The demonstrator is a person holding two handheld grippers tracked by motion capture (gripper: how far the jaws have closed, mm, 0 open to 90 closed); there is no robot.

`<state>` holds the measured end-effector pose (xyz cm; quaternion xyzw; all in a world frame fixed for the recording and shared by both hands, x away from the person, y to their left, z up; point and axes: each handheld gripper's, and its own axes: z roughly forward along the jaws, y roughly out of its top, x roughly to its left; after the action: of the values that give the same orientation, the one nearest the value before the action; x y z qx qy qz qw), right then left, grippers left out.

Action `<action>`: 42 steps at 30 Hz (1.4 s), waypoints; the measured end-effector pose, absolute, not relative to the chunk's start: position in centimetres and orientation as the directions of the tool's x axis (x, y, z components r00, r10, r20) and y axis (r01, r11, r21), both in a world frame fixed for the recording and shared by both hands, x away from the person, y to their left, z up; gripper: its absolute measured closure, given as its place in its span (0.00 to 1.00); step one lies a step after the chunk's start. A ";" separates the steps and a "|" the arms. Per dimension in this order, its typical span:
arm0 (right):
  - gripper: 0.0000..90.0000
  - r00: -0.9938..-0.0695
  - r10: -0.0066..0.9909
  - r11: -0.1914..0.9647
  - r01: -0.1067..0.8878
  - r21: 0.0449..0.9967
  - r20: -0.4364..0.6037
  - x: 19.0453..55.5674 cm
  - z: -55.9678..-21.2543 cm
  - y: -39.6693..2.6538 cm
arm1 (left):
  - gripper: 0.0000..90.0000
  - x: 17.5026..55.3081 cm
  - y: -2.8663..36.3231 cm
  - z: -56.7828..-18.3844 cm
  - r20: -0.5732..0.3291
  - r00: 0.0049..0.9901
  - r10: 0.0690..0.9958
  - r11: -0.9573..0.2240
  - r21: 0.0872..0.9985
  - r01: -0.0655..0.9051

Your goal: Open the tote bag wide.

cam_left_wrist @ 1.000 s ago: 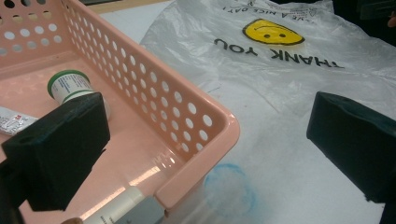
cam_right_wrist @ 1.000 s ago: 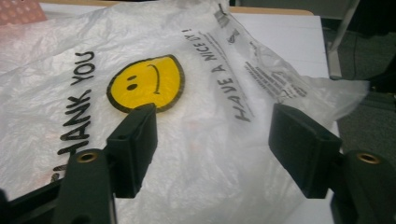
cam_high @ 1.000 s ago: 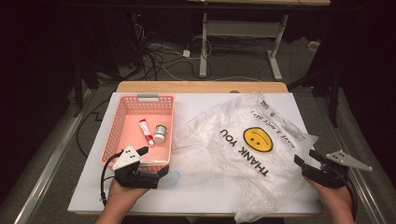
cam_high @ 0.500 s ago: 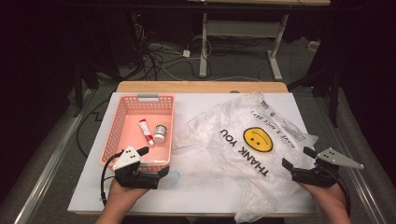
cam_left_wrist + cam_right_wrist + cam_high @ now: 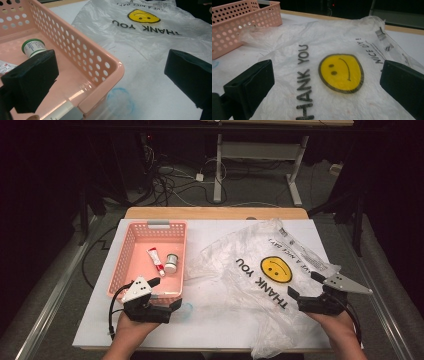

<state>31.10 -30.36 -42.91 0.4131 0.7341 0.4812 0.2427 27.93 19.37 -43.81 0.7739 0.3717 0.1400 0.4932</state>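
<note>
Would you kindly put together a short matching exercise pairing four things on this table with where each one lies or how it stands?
Things:
1. small jar with a green rim
2. plastic bag
3. right gripper
4. red and white tube

Places or states:
A. spread flat on the white table cover, smiley print facing up
B. lying in the pink basket, left of the jar
C. lying in the pink basket, nearest the wall on the bag's side
D. jaws open, hovering at the bag's right edge with nothing between them

Pairs: 1-C, 2-A, 3-D, 4-B
</note>
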 end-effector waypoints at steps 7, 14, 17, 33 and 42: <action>0.00 -0.582 0.813 0.231 0.332 0.915 0.006 32.4 -41.9 -27.8 | 0.00 28.0 19.3 -43.8 -0.151 0.684 0.714 -0.234 0.869 0.436; 0.01 -0.597 0.802 0.237 0.322 0.916 0.002 33.5 -41.4 -26.1 | 0.00 27.9 19.4 -43.6 -0.167 0.691 0.703 -0.221 0.873 0.435; 0.01 -0.601 0.799 0.226 0.326 0.918 0.017 34.0 -41.2 -25.5 | 0.00 27.7 19.4 -43.6 -0.164 0.692 0.703 -0.223 0.873 0.434; 0.23 -0.689 0.725 0.354 0.407 0.842 0.028 34.2 -43.8 -23.0 | 0.00 26.0 20.1 -43.5 -0.167 0.687 0.707 -0.219 0.872 0.437; 0.40 -0.757 0.653 0.446 0.422 0.789 0.036 34.1 -45.3 -20.6 | 0.00 26.0 19.7 -43.7 -0.161 0.694 0.701 -0.233 0.869 0.437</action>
<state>34.13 -20.65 -45.27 0.3202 0.8391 0.4176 0.1379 26.02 19.74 -43.70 0.7738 0.3677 0.1328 0.4983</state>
